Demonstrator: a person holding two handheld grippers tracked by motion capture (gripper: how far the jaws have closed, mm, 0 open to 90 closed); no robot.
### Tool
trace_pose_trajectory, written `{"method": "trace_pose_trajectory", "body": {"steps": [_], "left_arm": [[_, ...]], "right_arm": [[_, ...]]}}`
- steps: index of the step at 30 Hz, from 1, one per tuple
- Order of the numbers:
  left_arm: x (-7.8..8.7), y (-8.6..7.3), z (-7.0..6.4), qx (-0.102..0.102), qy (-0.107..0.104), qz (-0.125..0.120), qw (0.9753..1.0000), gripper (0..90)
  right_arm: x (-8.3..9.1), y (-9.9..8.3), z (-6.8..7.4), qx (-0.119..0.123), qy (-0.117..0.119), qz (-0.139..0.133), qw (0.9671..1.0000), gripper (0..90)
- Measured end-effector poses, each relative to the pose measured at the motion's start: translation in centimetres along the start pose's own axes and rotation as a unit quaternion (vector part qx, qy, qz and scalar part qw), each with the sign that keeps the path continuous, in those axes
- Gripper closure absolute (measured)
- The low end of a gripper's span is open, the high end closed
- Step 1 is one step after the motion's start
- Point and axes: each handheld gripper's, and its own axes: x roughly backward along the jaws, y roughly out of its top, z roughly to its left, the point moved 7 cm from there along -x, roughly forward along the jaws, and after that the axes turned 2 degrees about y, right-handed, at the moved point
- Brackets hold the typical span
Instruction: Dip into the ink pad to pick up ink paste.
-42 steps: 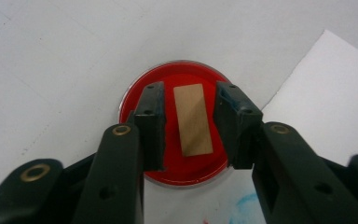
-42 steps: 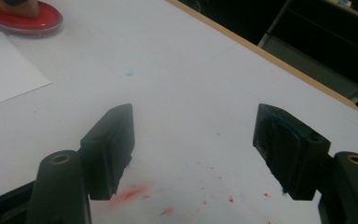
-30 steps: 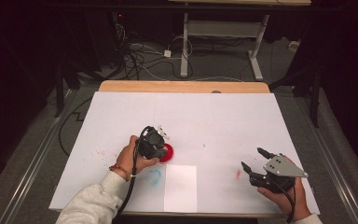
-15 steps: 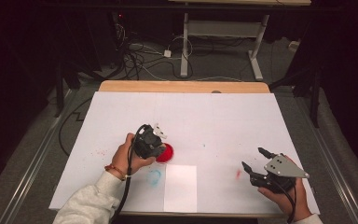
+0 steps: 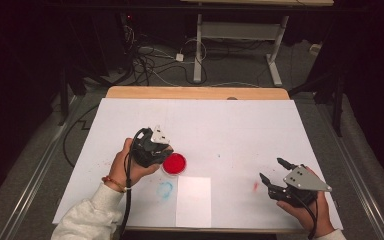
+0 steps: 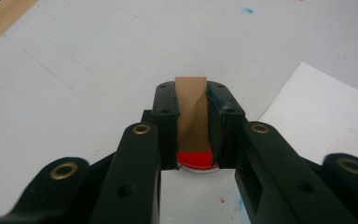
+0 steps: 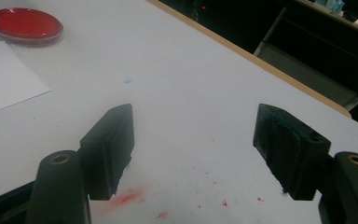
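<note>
My left gripper [image 5: 163,151] is shut on a small brown wooden block [image 6: 191,109], which stands upright between the pads. It hovers at the left rim of a round red dish of paint [image 5: 174,163]. The red dish [image 6: 196,161] peeks out just under the block in the left gripper view. A white sheet of paper [image 5: 193,201] lies in front of the dish. My right gripper [image 5: 271,169] rests near the front right of the table, open with nothing between its fingers. The right gripper [image 7: 193,135] points across the table, with the red dish [image 7: 24,24] far off at the upper left.
A large white cover [image 5: 240,125] spreads over the wooden table [image 5: 195,92]. It carries a blue smear [image 5: 165,189] beside the sheet and red smears [image 7: 126,198] under the right gripper. Beyond the far edge are dark floor, cables and desk legs.
My left gripper with the block has drawn slightly left and back, uncovering more of the red dish. The right gripper has stayed put.
</note>
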Motion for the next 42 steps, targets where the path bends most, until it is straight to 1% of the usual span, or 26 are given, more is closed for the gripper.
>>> {"method": "trace_pose_trajectory", "body": {"steps": [4, 6, 8, 11, 14, 16, 18, 20, 23, 25, 26, 27, 34, 38, 42], "left_arm": [[0.1, 0.1, -0.3, -0.008, -0.008, 0.001, 0.9999, 73.9], [-0.2, 0.0, -0.4, -0.015, -0.011, 0.008, 0.9998, 73.9], [-0.5, -0.1, -0.4, -0.015, -0.017, 0.012, 0.9997, 73.9], [-1.4, -0.3, -0.6, -0.013, -0.026, 0.02, 0.9994, 73.9], [-2.5, -0.7, -0.9, -0.021, -0.035, 0.039, 0.9984, 73.9], [-3.2, -0.9, -1.1, -0.022, -0.046, 0.049, 0.9975, 73.9], [-3.9, -1.1, -1.2, -0.021, -0.049, 0.056, 0.997, 73.9], [-4.5, -1.3, -1.3, -0.024, -0.055, 0.068, 0.9959, 73.9], [-5.2, -1.6, -1.3, -0.02, -0.055, 0.083, 0.9948, 73.9], [-5.6, -1.7, -1.3, -0.019, -0.053, 0.087, 0.9946, 73.9], [-5.8, -1.8, -1.3, -0.024, -0.053, 0.095, 0.9937, 73.9], [-6.0, -1.9, -1.3, -0.023, -0.054, 0.098, 0.9935, 73.9], [-6.4, -2.0, -1.2, -0.012, -0.058, 0.096, 0.9936, 73.9], [-6.4, -1.9, -1.4, -0.022, -0.048, 0.103, 0.9932, 74.0], [-6.5, -1.9, -1.4, -0.02, -0.047, 0.105, 0.9932, 74.1]], "right_arm": [[0.0, 0.0, 0.1, 0.0, 0.002, 0.002, 1.0, 29.3], [-0.1, -0.1, 0.1, 0.001, 0.002, 0.003, 1.0, 29.2], [-0.1, -0.1, 0.1, 0.001, 0.003, 0.004, 1.0, 29.2], [-0.1, -0.1, 0.1, 0.001, 0.004, 0.005, 1.0, 29.1], [-0.2, -0.2, 0.2, 0.001, 0.004, 0.007, 1.0, 29.1], [-0.2, -0.2, 0.2, 0.003, 0.004, 0.008, 1.0, 29.2], [-0.3, -0.2, 0.2, 0.002, 0.006, 0.009, 0.9999, 29.1], [-0.3, -0.3, 0.2, 0.002, 0.006, 0.01, 0.9999, 29.1], [-0.4, -0.3, 0.3, 0.004, 0.007, 0.012, 0.9999, 29.1], [-0.4, -0.4, 0.3, 0.003, 0.007, 0.014, 0.9999, 29.1], [-0.4, -0.4, 0.3, 0.003, 0.007, 0.014, 0.9999, 29.1], [-0.4, -0.4, 0.3, 0.003, 0.007, 0.013, 0.9999, 29.1], [-0.4, -0.4, 0.4, 0.005, 0.009, 0.015, 0.9998, 29.1], [-0.4, -0.4, 0.4, 0.005, 0.009, 0.016, 0.9998, 29.0], [-0.5, -0.4, 0.4, 0.006, 0.01, 0.017, 0.9998, 29.0]]}}
